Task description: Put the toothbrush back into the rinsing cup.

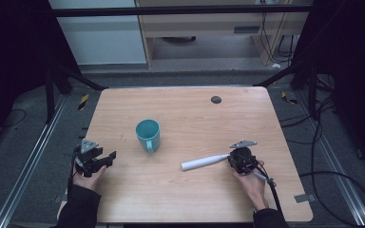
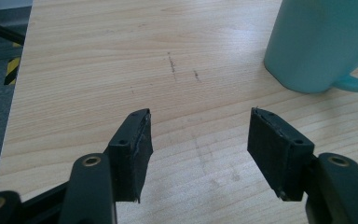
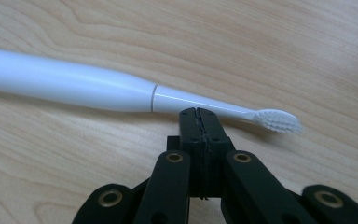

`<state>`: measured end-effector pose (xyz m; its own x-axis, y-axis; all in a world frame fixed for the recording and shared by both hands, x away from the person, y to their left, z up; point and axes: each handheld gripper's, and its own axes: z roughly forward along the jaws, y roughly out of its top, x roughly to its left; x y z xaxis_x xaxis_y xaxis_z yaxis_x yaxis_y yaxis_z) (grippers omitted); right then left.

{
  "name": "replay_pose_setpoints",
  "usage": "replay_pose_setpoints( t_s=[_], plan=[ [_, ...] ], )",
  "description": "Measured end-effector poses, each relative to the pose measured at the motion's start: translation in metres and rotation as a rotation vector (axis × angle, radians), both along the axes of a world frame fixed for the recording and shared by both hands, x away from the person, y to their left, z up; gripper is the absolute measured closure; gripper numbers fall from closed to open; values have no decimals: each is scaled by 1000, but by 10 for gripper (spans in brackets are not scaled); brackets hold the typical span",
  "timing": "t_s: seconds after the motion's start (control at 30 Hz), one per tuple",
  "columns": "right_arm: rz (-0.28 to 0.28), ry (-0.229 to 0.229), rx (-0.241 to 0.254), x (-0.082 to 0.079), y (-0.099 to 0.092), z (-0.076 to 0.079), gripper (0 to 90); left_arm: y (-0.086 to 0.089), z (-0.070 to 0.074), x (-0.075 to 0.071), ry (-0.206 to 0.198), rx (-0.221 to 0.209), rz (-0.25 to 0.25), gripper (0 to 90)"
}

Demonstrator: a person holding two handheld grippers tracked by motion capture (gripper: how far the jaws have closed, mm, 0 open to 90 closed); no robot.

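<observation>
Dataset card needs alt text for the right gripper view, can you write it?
A white electric toothbrush lies on a wooden table, bristles to the right. The right gripper, jaws shut together with nothing between them, sits just in front of the brush's thin neck.

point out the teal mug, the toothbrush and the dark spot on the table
teal mug [image 1: 148,134]: high view, on its outer wall
toothbrush [image 3: 74,86]: right gripper view, on the white handle
dark spot [image 1: 216,99]: high view, at its centre, far side of the table
</observation>
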<state>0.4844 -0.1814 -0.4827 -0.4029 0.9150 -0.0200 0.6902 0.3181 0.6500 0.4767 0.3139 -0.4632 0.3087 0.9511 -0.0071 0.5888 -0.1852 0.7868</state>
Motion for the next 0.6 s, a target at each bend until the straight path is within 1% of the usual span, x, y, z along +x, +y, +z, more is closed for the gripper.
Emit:
replay_pose_setpoints(
  t_s=[0.07,0.23,0.3,0.43,0.5,0.53,0.6],
  plan=[
    [-4,-9,2,2,0,0,900,0,0,0,-1,-1,0,395],
    [-9,-8,25,7,0,0,900,0,0,0,1,0,0,396],
    [-4,-16,23,10,1,0,900,0,0,0,1,1,-1,396],
    [-8,-8,22,14,2,-2,900,0,0,0,-1,-1,1,397],
    [-10,-10,25,15,3,-2,900,0,0,0,0,0,1,397],
    [-6,-19,26,15,3,-2,900,0,0,0,-1,1,0,397],
    [-8,-17,29,16,3,-2,900,0,0,0,-1,2,0,397]
  ],
)
